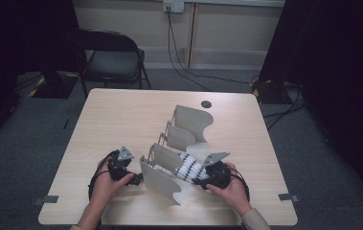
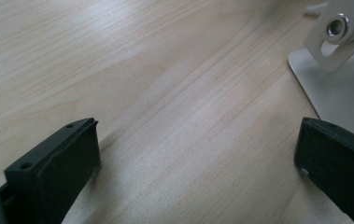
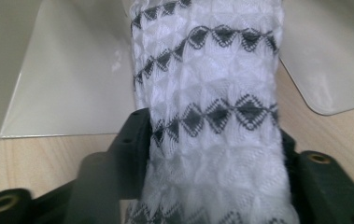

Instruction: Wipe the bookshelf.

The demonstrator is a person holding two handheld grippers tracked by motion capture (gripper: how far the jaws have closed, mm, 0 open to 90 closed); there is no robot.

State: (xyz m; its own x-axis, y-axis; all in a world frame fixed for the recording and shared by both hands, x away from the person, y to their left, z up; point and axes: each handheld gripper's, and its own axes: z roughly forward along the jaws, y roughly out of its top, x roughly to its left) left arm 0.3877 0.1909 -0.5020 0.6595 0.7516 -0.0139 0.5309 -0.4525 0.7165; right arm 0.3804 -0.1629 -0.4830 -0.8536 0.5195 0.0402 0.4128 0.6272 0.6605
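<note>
Right claw (image 3: 212, 154) is clamped around the white patterned cloth (image 3: 212, 93) lying between the metal dividers (image 1: 162, 179) near the desk's (image 1: 121, 115) front, while the left claw (image 2: 198, 154) sits wide open, holding nothing.

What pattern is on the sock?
White sock with rows of dark grey diamonds; clearest in the right gripper view.

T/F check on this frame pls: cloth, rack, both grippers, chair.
1. The white cloth with dark diamond rows lies between the right gripper's jaws. True.
2. The left gripper holds the cloth. False: its jaws stand wide apart over bare table.
3. The cloth lies flat on the table, away from the grey divider rack. False: it sits in the rack's near slot.
4. A black chair stands beyond the table. True.
</note>
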